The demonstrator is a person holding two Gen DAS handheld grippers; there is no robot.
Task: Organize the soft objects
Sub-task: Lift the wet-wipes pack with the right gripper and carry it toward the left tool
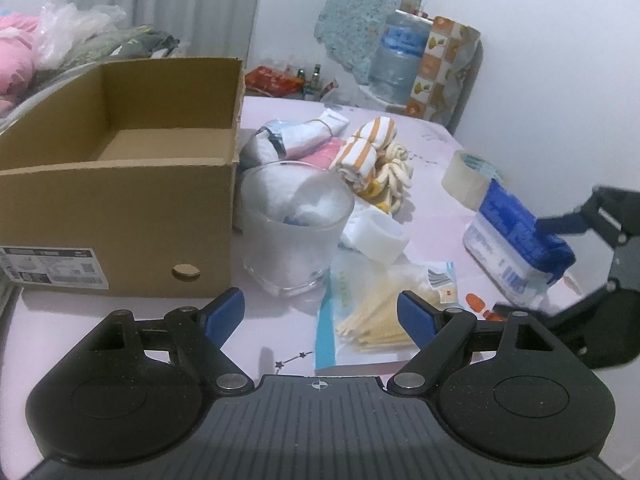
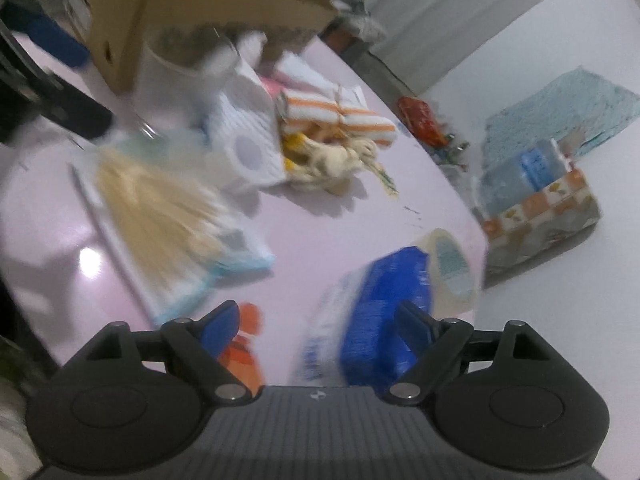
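Observation:
A heap of soft things lies mid-table: orange-striped towel rolls [image 1: 360,152] [image 2: 340,114], a cream rope toy [image 1: 394,172] [image 2: 336,160], pink cloth and a white-grey sock. A glass [image 1: 296,248] stuffed with white fluff stands beside an empty cardboard box [image 1: 120,184]. My left gripper [image 1: 320,302] hangs open over the table's near edge with nothing between its fingers. In the blurred right wrist view, my right gripper [image 2: 316,320] is open around a blue-and-white soft pack [image 2: 380,312] [image 1: 516,232]; the pack lies against the right finger and clear of the left.
A packet of wooden sticks [image 1: 376,320] [image 2: 160,208] lies in front of the glass. A tape roll [image 1: 466,178] [image 2: 448,268] sits behind the blue pack, a small orange item [image 1: 474,302] beside it. Beyond the pink table [image 1: 120,320] stands a water bottle [image 1: 396,52].

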